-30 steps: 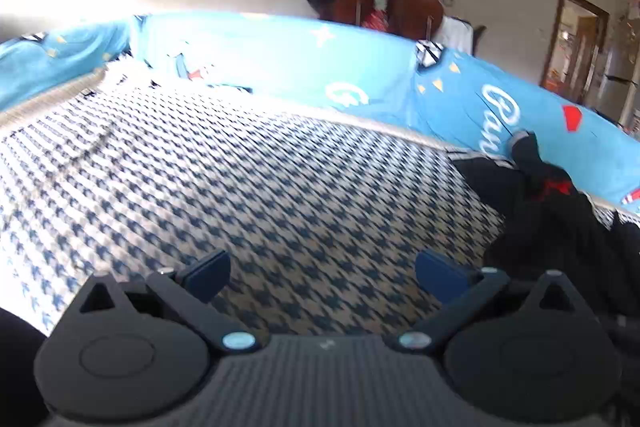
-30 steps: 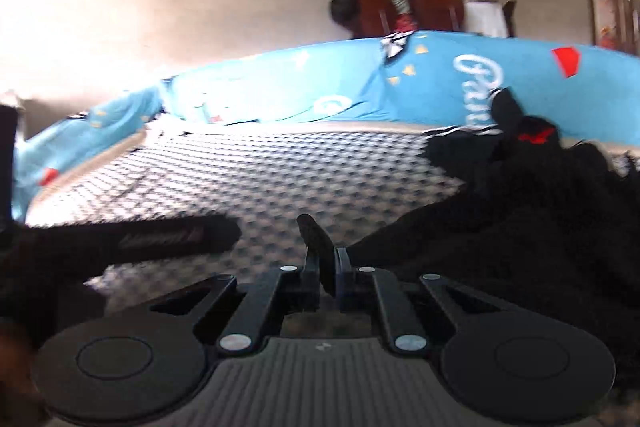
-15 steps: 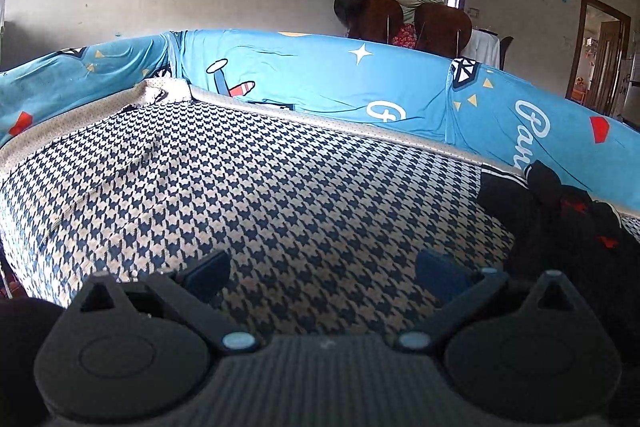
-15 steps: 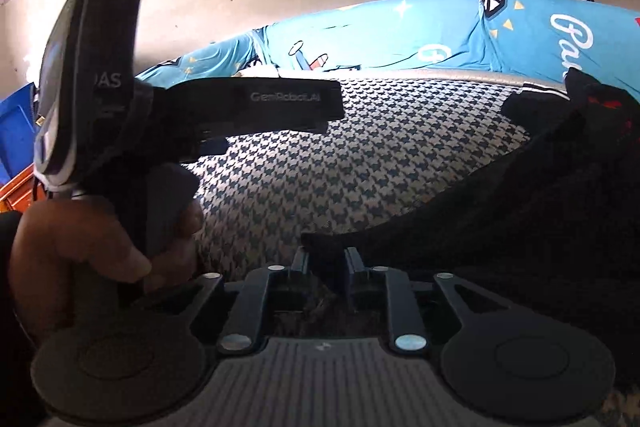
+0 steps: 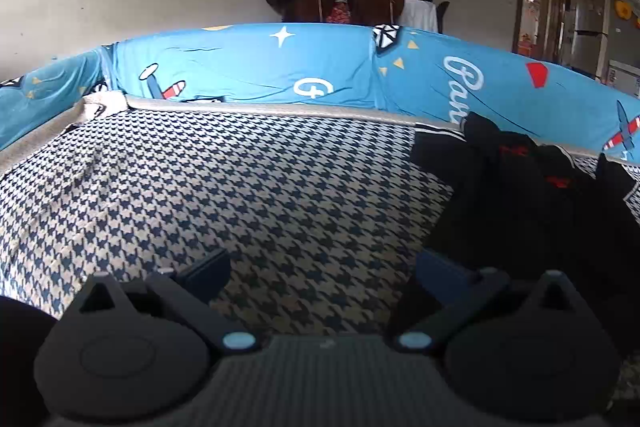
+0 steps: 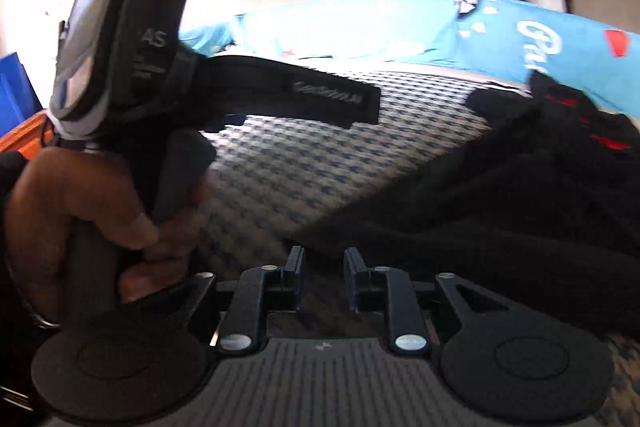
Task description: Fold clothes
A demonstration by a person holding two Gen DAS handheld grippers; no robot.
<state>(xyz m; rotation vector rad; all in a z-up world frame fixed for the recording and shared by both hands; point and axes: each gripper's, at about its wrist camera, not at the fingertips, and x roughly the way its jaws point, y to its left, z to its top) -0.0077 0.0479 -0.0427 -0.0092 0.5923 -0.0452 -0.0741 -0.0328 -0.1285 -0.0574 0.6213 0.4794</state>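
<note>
A black garment with red marks (image 5: 520,187) lies crumpled on the right of the houndstooth bed cover (image 5: 240,187), up against the blue bolster. My left gripper (image 5: 322,267) hovers over the bare cover, open wide, its right finger close to the garment's edge. In the right wrist view the same black garment (image 6: 520,195) fills the right side. My right gripper (image 6: 325,271) is low at the garment's near edge, its fingers parted by a narrow gap, with no cloth clearly between them. A hand (image 6: 80,211) holds the left gripper's body (image 6: 132,39) at the left.
A blue printed bolster (image 5: 280,67) rings the far and left sides of the bed. Behind it stand brown chairs (image 5: 348,3) piled with clothes, and doorways on the right. A blue crate (image 6: 16,91) and an orange edge lie beyond the bed's left side.
The right gripper pulled back towards the bed's near edge and its fingers parted from the black cloth they pinched. The left gripper rose level and now shows large in the right view.
</note>
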